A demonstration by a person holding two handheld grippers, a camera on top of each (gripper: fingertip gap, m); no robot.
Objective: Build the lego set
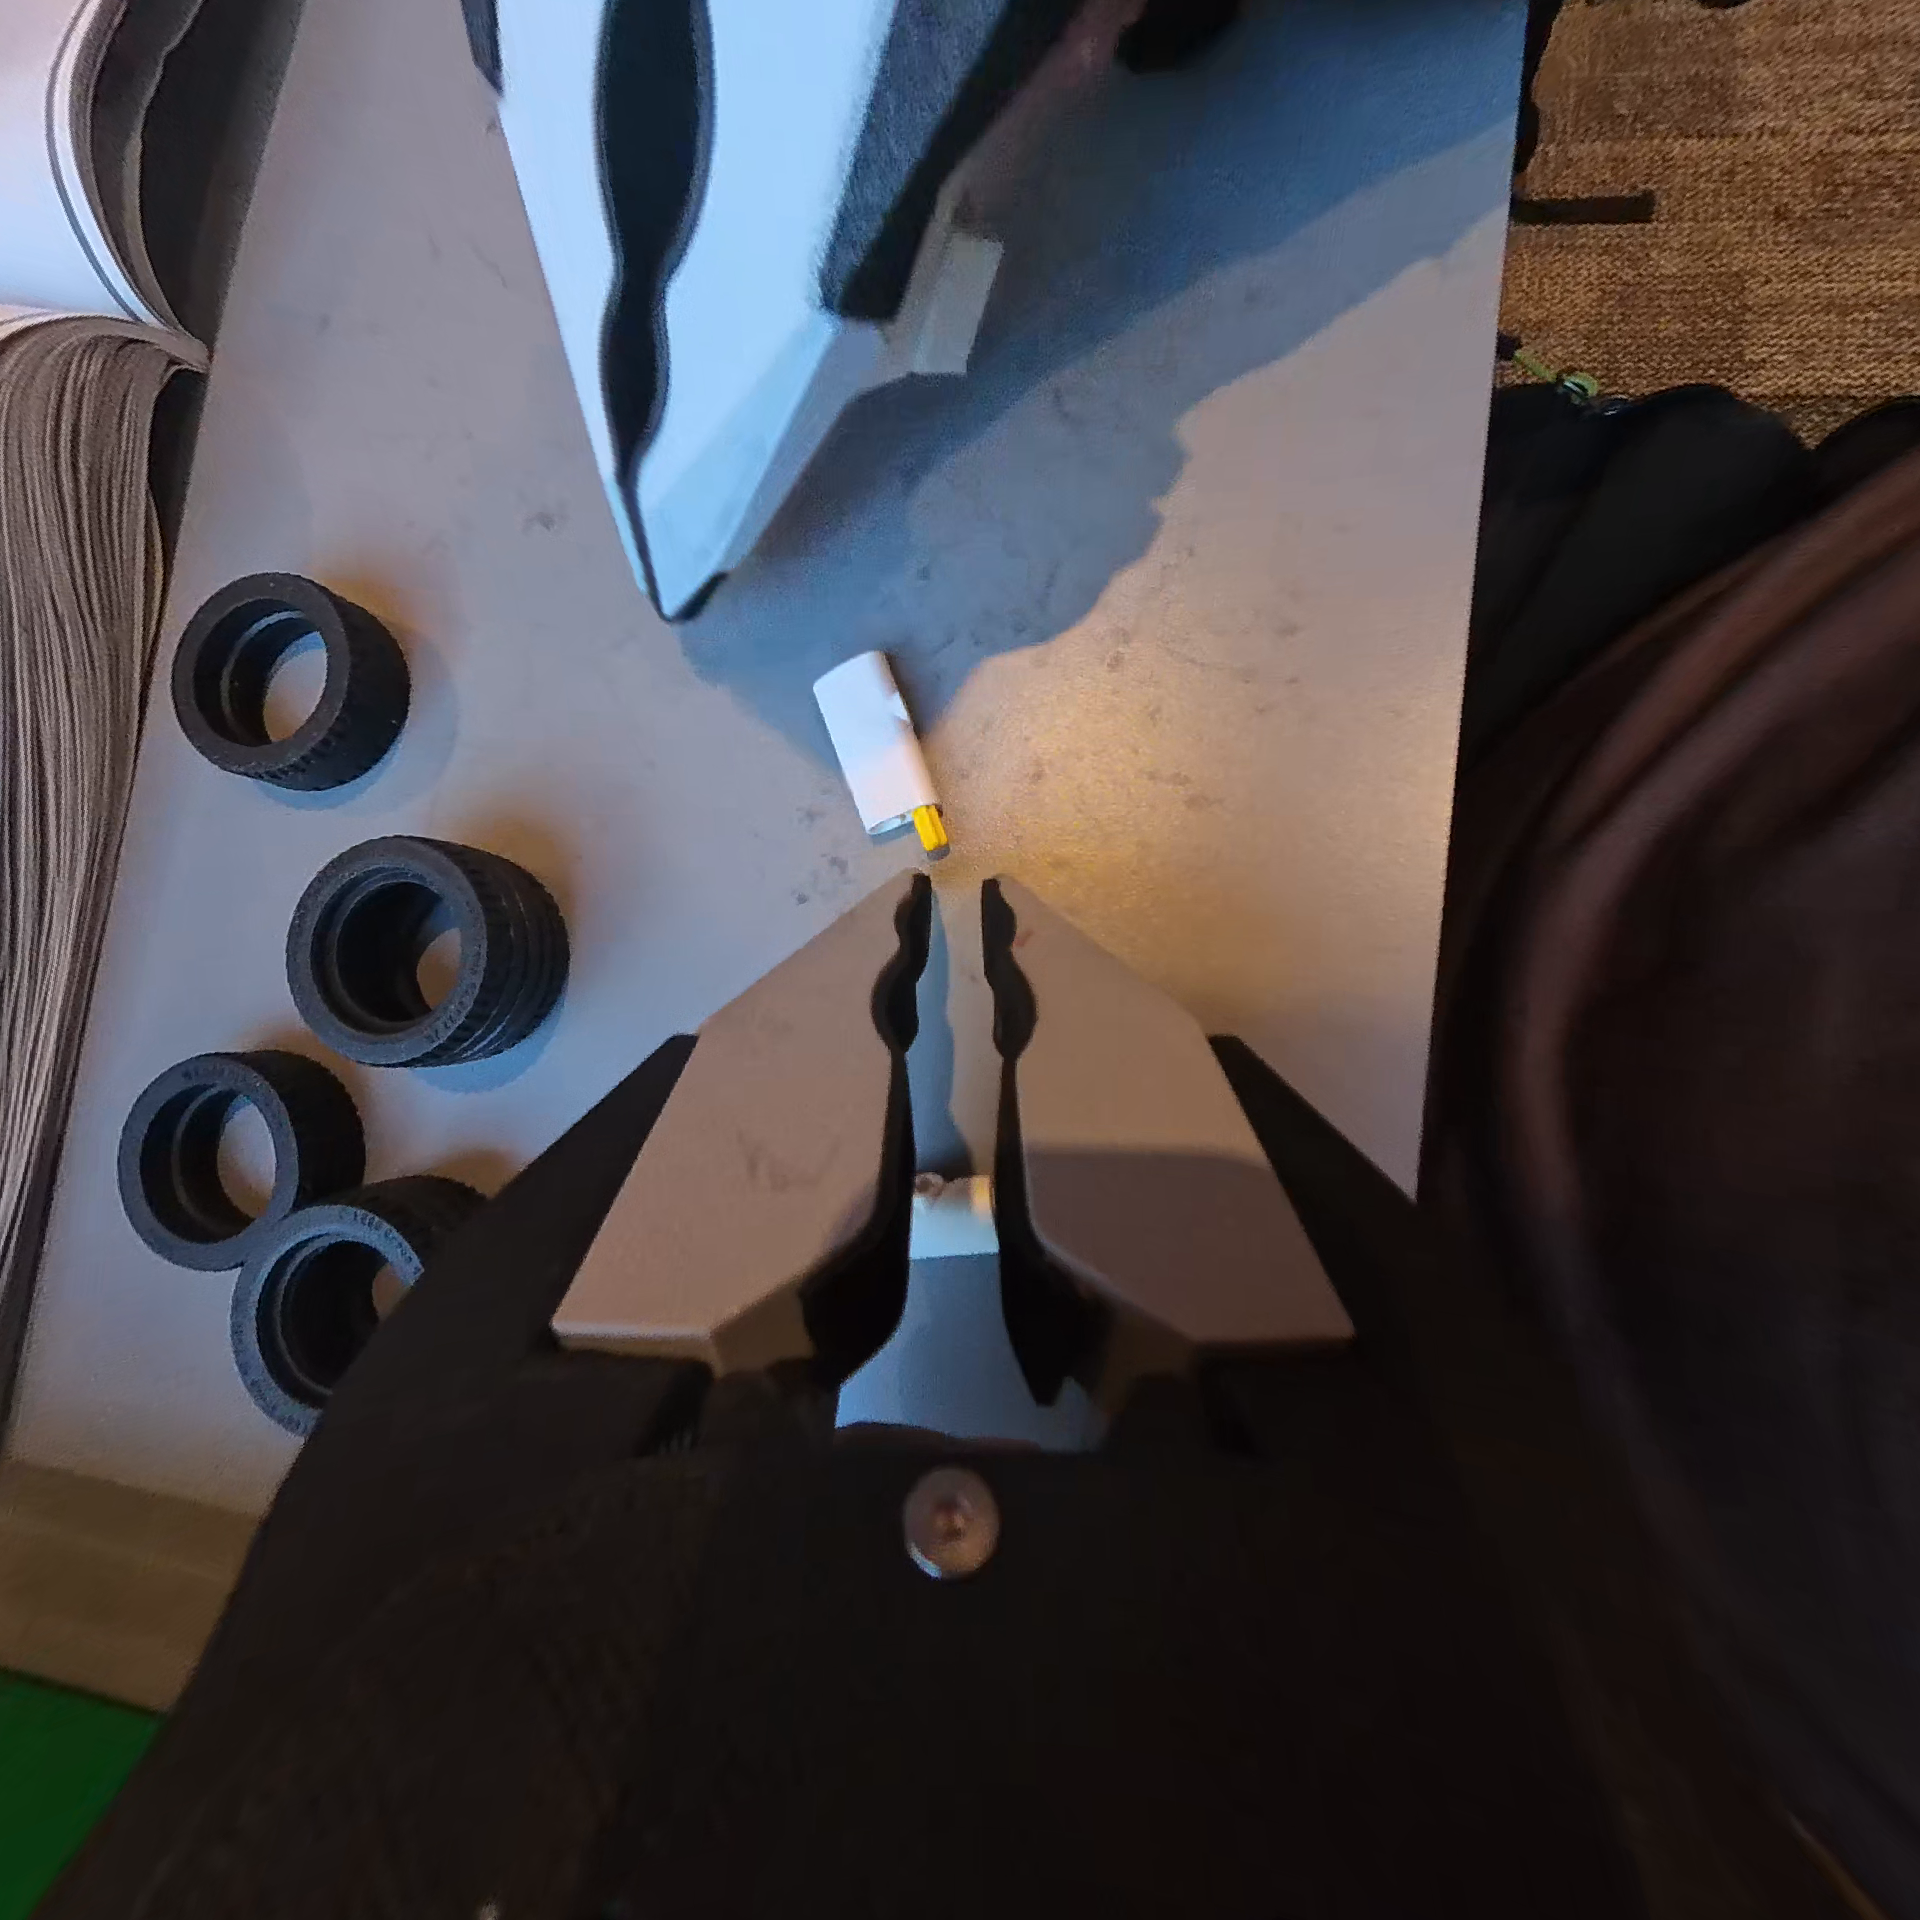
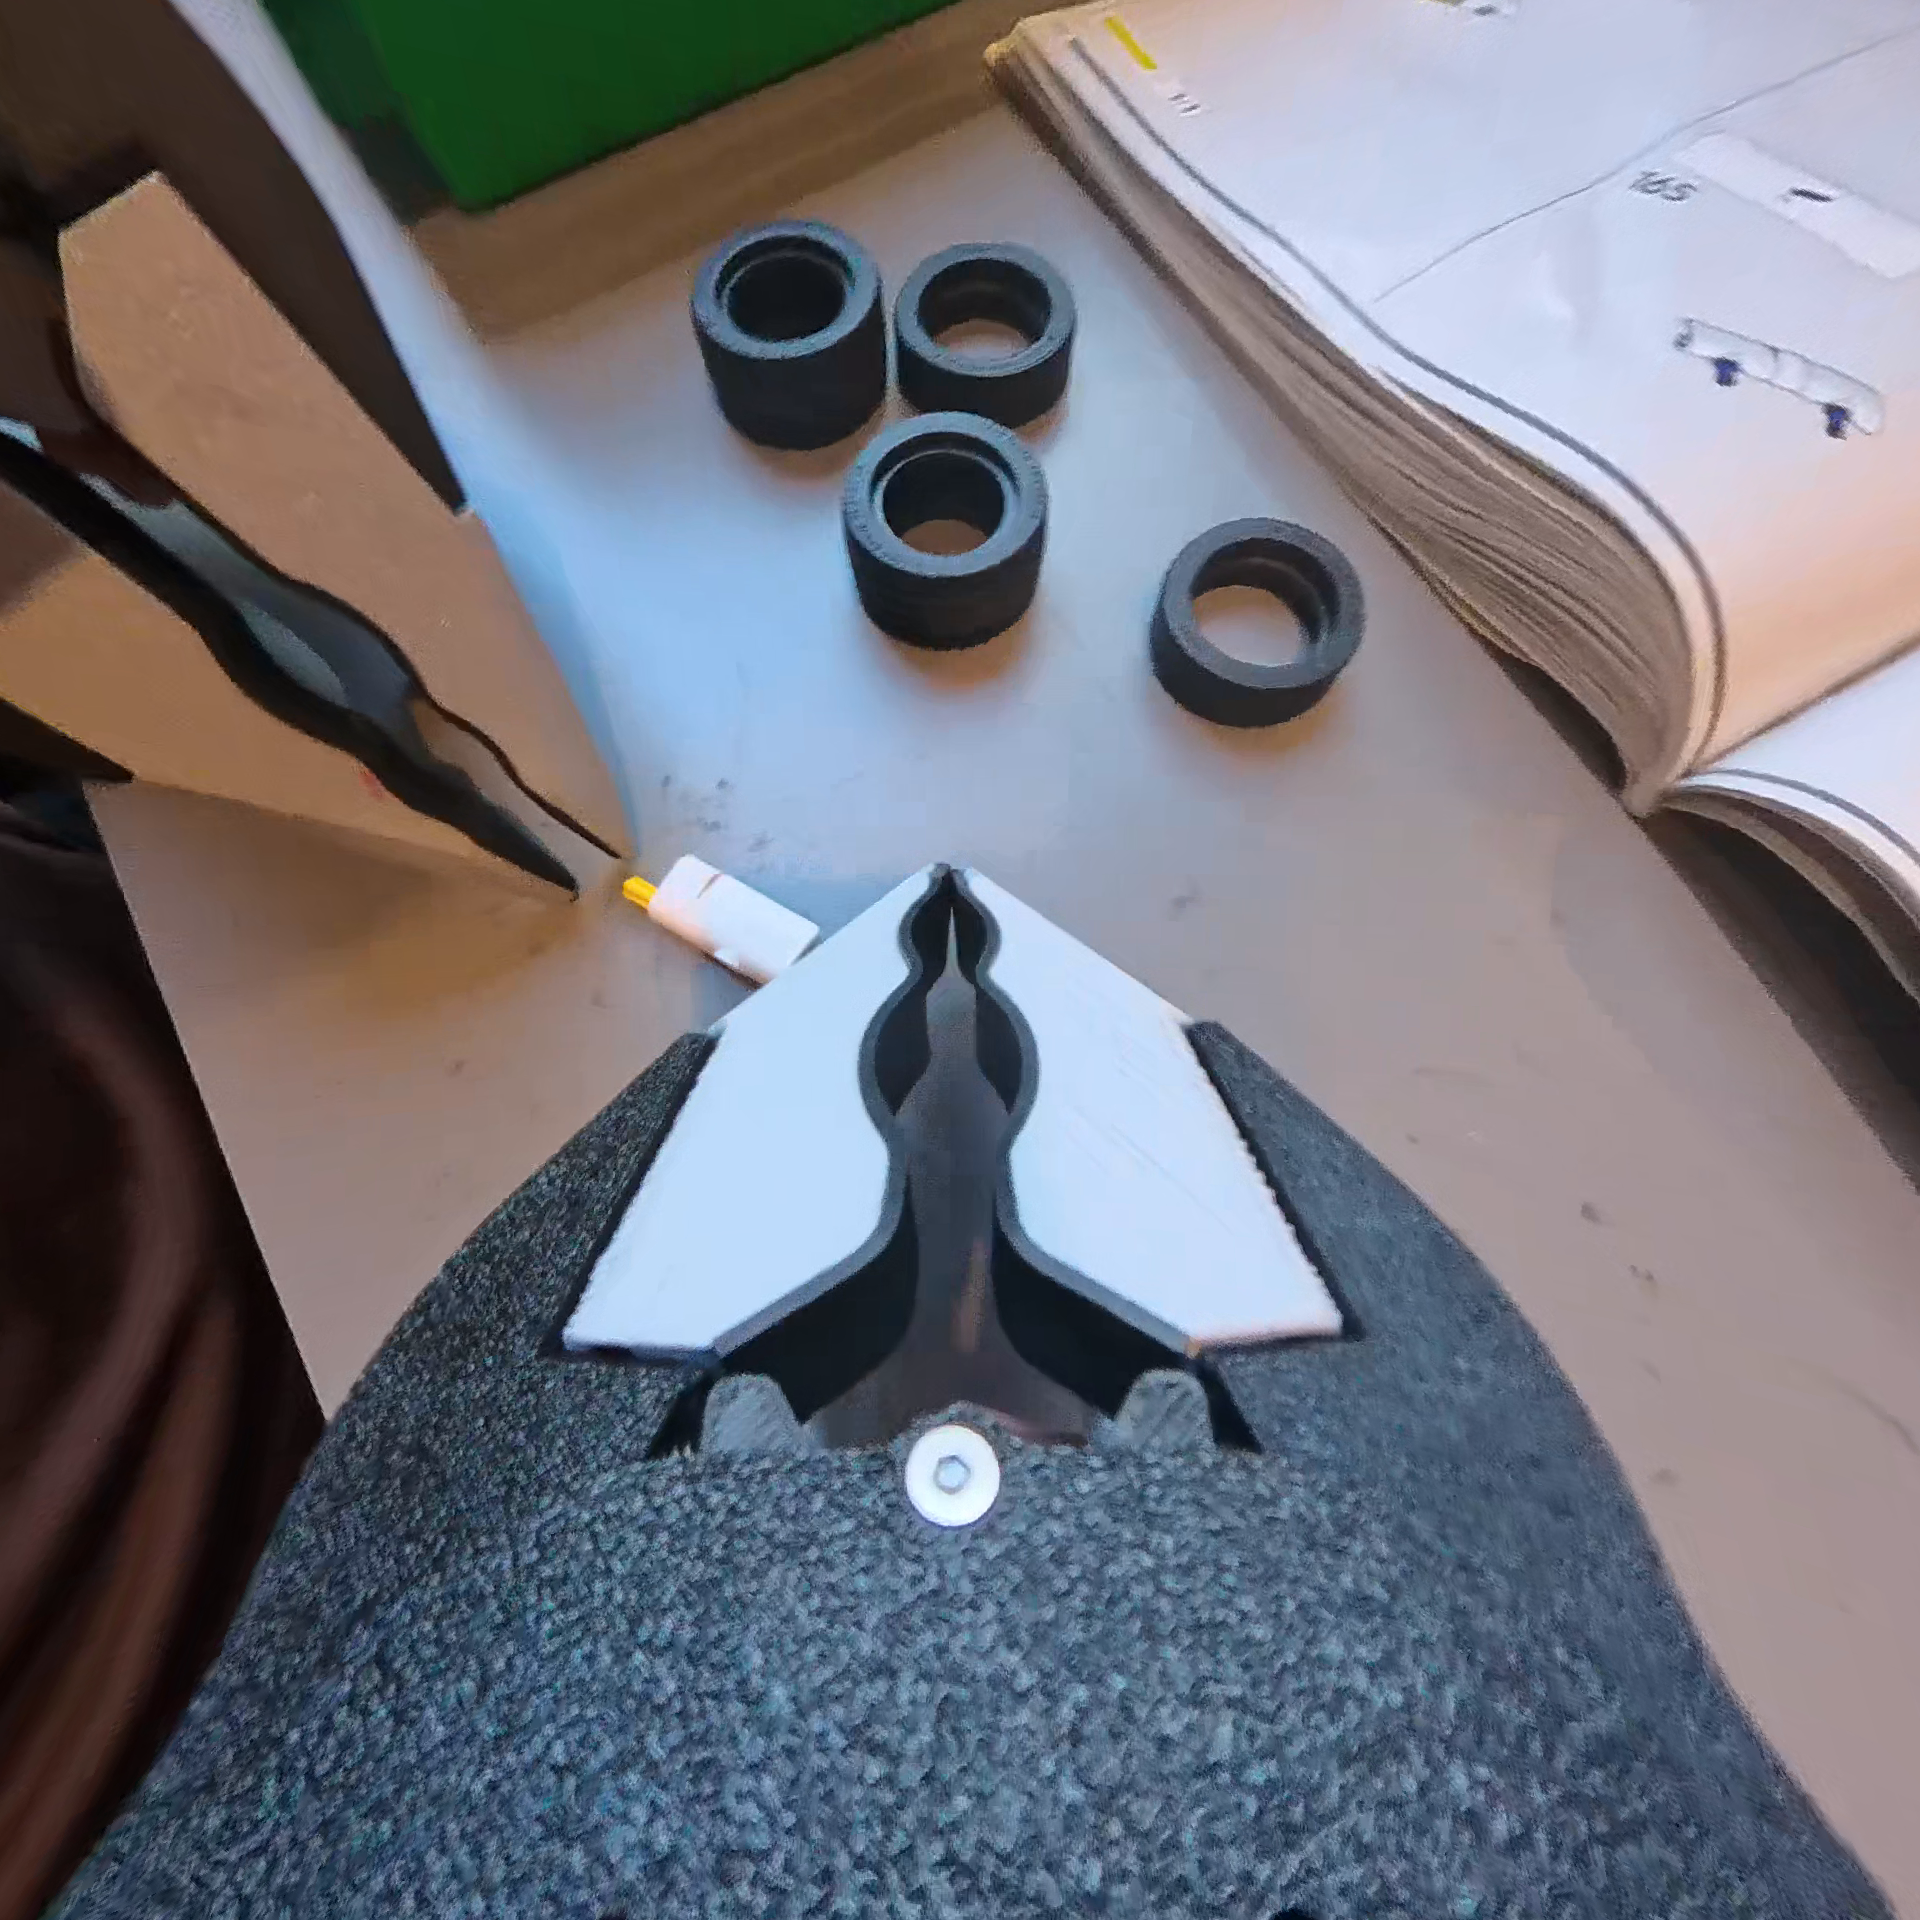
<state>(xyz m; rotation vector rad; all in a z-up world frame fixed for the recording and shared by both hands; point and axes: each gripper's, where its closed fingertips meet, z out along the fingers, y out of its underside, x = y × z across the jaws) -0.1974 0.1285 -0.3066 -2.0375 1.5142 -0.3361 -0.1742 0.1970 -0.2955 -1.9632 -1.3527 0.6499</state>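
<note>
A small white piece (image 1: 871, 743) with a yellow axle (image 1: 930, 828) sticking out of one end lies on the grey table (image 1: 1195, 779). My left gripper (image 1: 953, 885) is just short of the yellow end. Its fingertips stand slightly apart with only table showing between them. It also shows at the left of the right wrist view (image 2: 600, 871). My right gripper (image 2: 948, 873) is shut with nothing between the tips. The white piece (image 2: 732, 920) lies just left of it, its yellow axle (image 2: 638, 889) pointing at the left gripper. The right gripper (image 1: 681, 603) hangs above the piece's far end.
Several black tyres (image 2: 943, 530) lie beyond the piece, also at the left of the left wrist view (image 1: 426, 951). An open instruction book (image 2: 1558, 312) is at the right. A green box (image 2: 623, 83) stands at the back. A person's dark clothing (image 1: 1714, 1039) is past the table's edge. Tip to tip, the grippers are about 7 cm apart. To the open instruction book (image 2: 1558, 312): right tips about 15 cm, left tips about 20 cm.
</note>
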